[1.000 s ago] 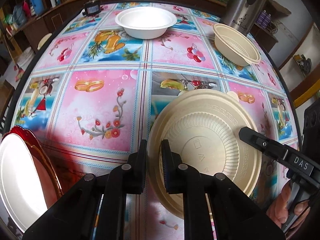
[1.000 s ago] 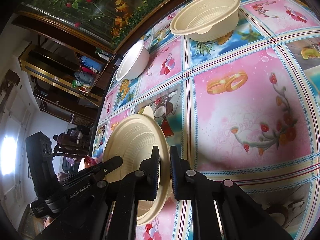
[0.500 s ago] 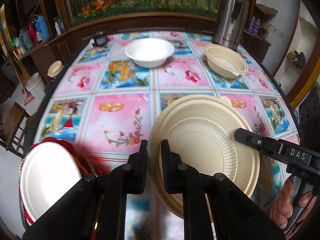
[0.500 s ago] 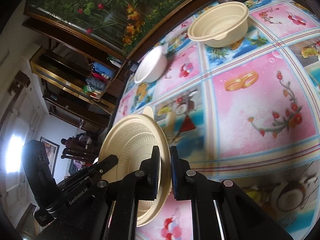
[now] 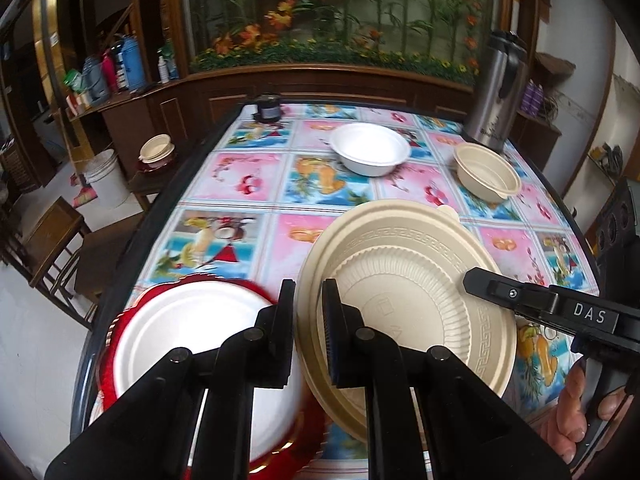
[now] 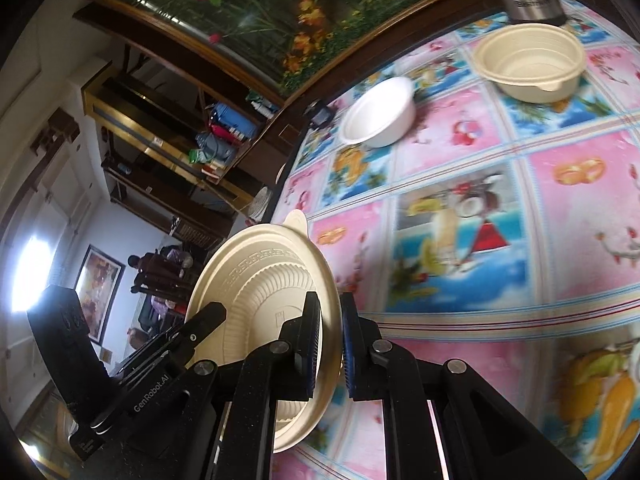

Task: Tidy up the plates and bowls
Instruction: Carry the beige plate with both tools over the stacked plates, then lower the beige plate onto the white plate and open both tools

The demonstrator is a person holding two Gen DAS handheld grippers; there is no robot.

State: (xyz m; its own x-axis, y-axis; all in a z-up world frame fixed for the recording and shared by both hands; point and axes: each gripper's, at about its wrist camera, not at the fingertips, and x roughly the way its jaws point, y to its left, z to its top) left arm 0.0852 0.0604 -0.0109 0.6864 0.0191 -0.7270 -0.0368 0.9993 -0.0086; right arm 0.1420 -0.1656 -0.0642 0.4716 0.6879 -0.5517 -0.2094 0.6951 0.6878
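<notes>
Both pinching opposite rims of the round cream plastic plate [image 5: 404,280]: left gripper [image 5: 308,320] and right gripper [image 6: 329,344], fingers clamped tight as a second ago. Plate now lifted higher off the floral picture-tile tablecloth [image 5: 240,184], more of the room in view. Now partly overlapping the white plate on a red charger [image 5: 192,332] at lower left. Farther back, unmoved: white foam bowl [image 5: 370,148], cream ribbed bowl [image 5: 486,172], steel flask [image 5: 496,92]

Cream plate [image 5: 408,280] with ribbed centre and key-pattern rim. White plate [image 5: 188,336] on red scalloped plate [image 5: 120,320]. White bowl [image 5: 370,148], cream bowl [image 5: 486,172]. Tablecloth [image 5: 248,172] in pink and blue picture squares with fruit and flowers. Black grippers [image 5: 308,304].
</notes>
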